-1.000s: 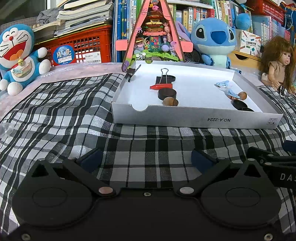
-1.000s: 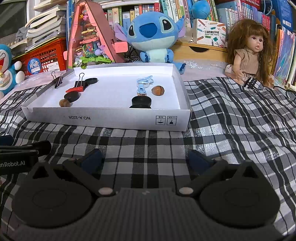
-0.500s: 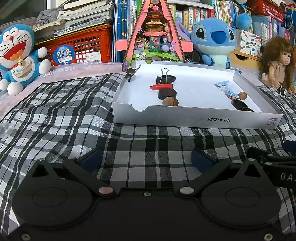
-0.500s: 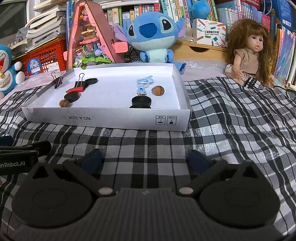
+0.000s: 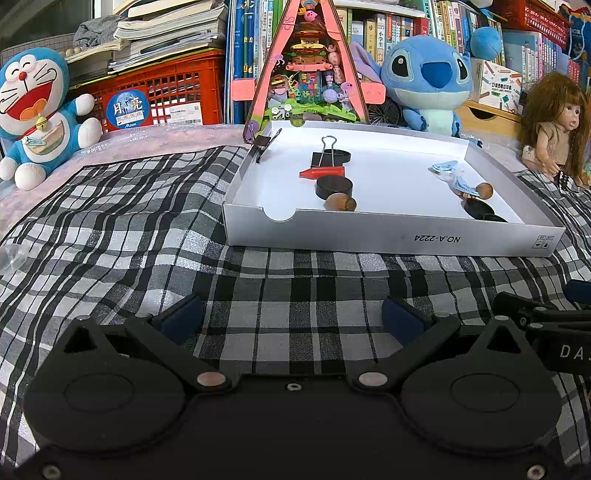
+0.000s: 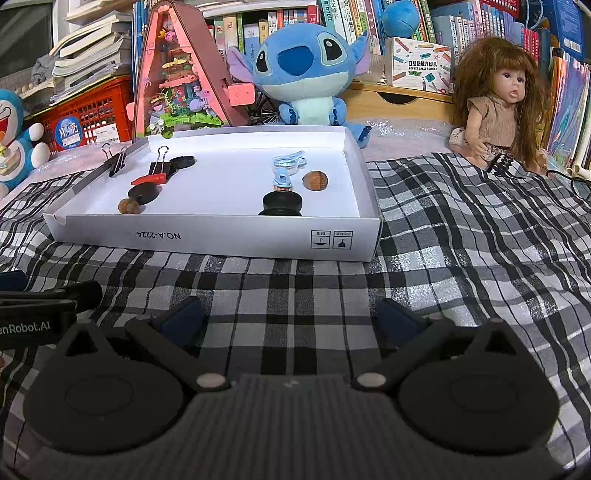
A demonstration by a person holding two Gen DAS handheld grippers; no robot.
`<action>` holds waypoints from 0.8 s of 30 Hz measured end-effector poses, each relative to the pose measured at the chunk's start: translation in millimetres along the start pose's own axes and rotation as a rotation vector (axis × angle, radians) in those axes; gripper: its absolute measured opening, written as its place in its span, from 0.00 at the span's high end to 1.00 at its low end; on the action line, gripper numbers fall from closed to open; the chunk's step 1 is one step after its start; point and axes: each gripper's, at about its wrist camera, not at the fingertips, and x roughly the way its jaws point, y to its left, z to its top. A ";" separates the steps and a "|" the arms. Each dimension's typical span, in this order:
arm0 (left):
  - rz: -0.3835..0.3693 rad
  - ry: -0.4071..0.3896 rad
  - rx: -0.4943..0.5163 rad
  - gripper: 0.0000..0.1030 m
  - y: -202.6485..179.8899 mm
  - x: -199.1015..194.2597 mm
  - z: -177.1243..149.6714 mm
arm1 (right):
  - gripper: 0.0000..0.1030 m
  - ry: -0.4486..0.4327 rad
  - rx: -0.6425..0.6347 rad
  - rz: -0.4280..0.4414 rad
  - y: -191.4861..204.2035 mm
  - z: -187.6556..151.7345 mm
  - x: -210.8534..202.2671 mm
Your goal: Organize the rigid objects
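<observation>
**With both tools idle: step between picks**

While the left gripper [image 5: 291, 314] rests wide-fingered and empty on the checked surface [image 5: 129, 229], the white tray [image 6: 221, 240] ahead holds clips, caps and nuts; the right gripper [image 6: 291, 314], likewise wide, must next reach forward.

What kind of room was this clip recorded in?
Most likely a home room, perhaps a child's bedroom or study. Packed bookshelves line the back, plush toys and a doll sit in front of them, and the white tray rests on a soft plaid cloth.
</observation>
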 end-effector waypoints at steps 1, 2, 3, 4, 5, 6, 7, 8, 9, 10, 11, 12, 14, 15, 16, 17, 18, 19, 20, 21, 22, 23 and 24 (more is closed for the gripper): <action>0.000 0.000 0.000 0.00 0.0 0.0 0.0 | 0.00 0.000 0.000 0.000 -0.3 0.1 0.1; 0.000 0.000 0.000 0.00 -0.1 0.0 0.0 | 0.00 0.000 0.000 0.000 -0.1 0.0 0.0; 0.000 0.000 0.000 0.00 0.0 0.1 0.0 | 0.00 0.000 0.001 0.000 -0.3 0.0 0.0; 0.001 0.000 0.000 0.00 -0.1 0.1 0.1 | 0.00 -0.001 0.001 0.001 -0.1 0.0 0.0; 0.001 0.000 0.001 0.00 -0.1 0.1 0.1 | 0.00 -0.001 0.002 0.002 -0.4 -0.1 -0.1; 0.001 0.000 0.000 0.00 0.0 0.1 0.1 | 0.00 -0.001 0.004 0.002 -0.3 -0.1 -0.2; 0.001 0.000 0.000 0.00 -0.1 0.1 0.1 | 0.00 -0.001 0.005 0.003 -0.2 -0.1 -0.2; 0.002 0.000 0.002 0.00 -0.6 0.3 0.2 | 0.00 -0.002 0.006 0.004 -0.2 0.0 -0.3; 0.002 0.000 0.002 0.00 -0.1 0.2 0.1 | 0.00 -0.002 0.007 0.004 -0.4 0.0 -0.3; 0.002 0.000 0.002 0.00 -0.2 0.2 0.0 | 0.00 -0.002 0.008 0.005 -0.5 0.1 -0.4; 0.004 0.000 0.004 0.00 -0.4 0.2 0.0 | 0.00 -0.003 0.009 0.005 -0.3 0.0 -0.4; 0.004 0.000 0.004 0.00 -0.4 0.3 -0.1 | 0.00 -0.003 0.009 0.006 -0.5 0.2 -0.5; 0.004 0.000 0.004 0.00 -1.7 0.3 0.1 | 0.00 -0.002 0.009 0.005 -0.7 0.2 -0.5; 0.005 -0.001 0.006 0.00 -0.9 0.3 0.0 | 0.00 -0.002 0.009 0.005 -0.6 0.2 -0.5; 0.003 0.000 0.003 0.00 -0.6 0.4 0.1 | 0.00 -0.002 0.009 0.005 -0.7 0.2 -0.5; 0.003 0.000 0.003 0.00 -0.8 0.3 0.1 | 0.00 -0.003 0.009 0.005 -0.6 0.1 -0.5; 0.004 0.000 0.004 0.00 -0.9 0.4 0.1 | 0.00 -0.003 0.009 0.006 -0.5 0.1 -0.5; 0.004 0.000 0.004 0.00 -0.7 0.4 0.1 | 0.00 -0.003 0.009 0.005 -0.5 0.1 -0.4; 0.004 0.000 0.004 0.00 -1.1 0.4 0.1 | 0.00 -0.002 0.009 0.005 -0.5 0.1 -0.4; 0.004 0.000 0.004 0.00 -1.3 0.4 0.1 | 0.00 -0.002 0.009 0.005 -0.4 0.0 -0.4; 0.004 0.000 0.004 0.00 -0.7 0.3 0.1 | 0.00 -0.002 0.009 0.005 -0.5 0.0 -0.4; 0.004 0.000 0.004 0.00 -1.1 0.4 0.1 | 0.00 -0.002 0.009 0.005 -0.5 0.0 -0.4; 0.004 0.000 0.004 0.00 -0.8 0.3 0.0 | 0.00 -0.003 0.009 0.005 -0.5 0.0 -0.4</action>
